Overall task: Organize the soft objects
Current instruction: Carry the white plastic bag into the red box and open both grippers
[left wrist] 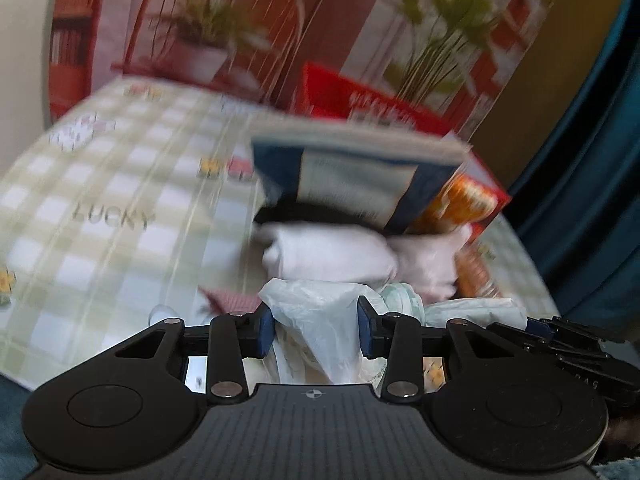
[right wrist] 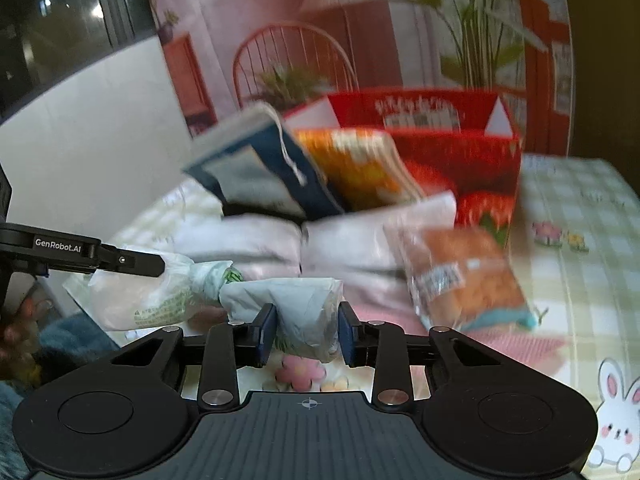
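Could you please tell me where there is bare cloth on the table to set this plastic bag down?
The checked cloth lies bare left of the blue book, around the LUCKY print. Another bare patch sits right of the red box. The middle is crowded: white bundles, the orange packet and the bag between both grippers.

The cloth on the desk (left wrist: pixel 100 200) is checked in pale green and white, with small flowers, the grey word "LUCKY" and a white, pink-eared rabbit (right wrist: pixel 616 420). The box (right wrist: pixel 472 160) is red with strawberries. The snack packet (right wrist: pixel 460 280) is orange, the folded cloths (left wrist: pixel 332 252) white and pale pink, and the plastic bag (right wrist: pixel 304 312) whitish with green print.
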`<state>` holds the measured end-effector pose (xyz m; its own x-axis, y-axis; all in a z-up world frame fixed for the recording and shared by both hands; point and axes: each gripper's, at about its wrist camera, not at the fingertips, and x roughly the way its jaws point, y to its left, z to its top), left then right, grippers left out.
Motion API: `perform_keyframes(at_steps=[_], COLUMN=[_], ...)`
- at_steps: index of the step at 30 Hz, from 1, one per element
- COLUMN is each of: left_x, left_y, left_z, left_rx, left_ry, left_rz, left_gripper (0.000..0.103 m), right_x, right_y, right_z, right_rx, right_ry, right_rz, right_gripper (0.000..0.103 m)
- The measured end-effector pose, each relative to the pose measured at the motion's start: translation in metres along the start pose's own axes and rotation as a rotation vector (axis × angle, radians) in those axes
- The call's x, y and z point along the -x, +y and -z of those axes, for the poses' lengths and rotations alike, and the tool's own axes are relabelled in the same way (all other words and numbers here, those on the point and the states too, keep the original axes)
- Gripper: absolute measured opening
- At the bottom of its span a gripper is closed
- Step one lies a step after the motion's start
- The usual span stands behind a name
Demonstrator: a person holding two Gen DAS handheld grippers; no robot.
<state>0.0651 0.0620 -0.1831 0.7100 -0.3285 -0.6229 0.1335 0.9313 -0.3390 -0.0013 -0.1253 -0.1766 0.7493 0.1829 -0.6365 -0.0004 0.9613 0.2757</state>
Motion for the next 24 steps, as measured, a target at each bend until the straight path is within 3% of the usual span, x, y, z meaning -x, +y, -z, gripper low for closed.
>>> perform_keyframes(at_steps=[7,15,19,24], left_x=[0.028,0.043,0.034,0.003], left_y=[-0.013,-0.036,-0.051,-0.063], left_z=[-0.023,-0.073,-0.107,-0.141], left_rx=[-0.06,-0.118,-0.167,-0.195], left_ry=[-0.117,-0.236,-0.28,-0.266], left_rz=[0.03,0.061,0.073,0.078], left_gripper=[0.042,0.042,0.042,0.042], right_x=[0.025,0.049,0.05,0.034], right_y=[0.01,0.013,0.006,-0.013], right_z=[-0.028,-0.078,-0.106,-0.139], right_rx=[0.056,0.121,0.126,0.139], right_ry=[-0.109,-0.22,-0.264,-0.292], right_rz=[0.001,0.023,0.046,0.09], right_gripper=[0.03,0.03,0.03,0.03])
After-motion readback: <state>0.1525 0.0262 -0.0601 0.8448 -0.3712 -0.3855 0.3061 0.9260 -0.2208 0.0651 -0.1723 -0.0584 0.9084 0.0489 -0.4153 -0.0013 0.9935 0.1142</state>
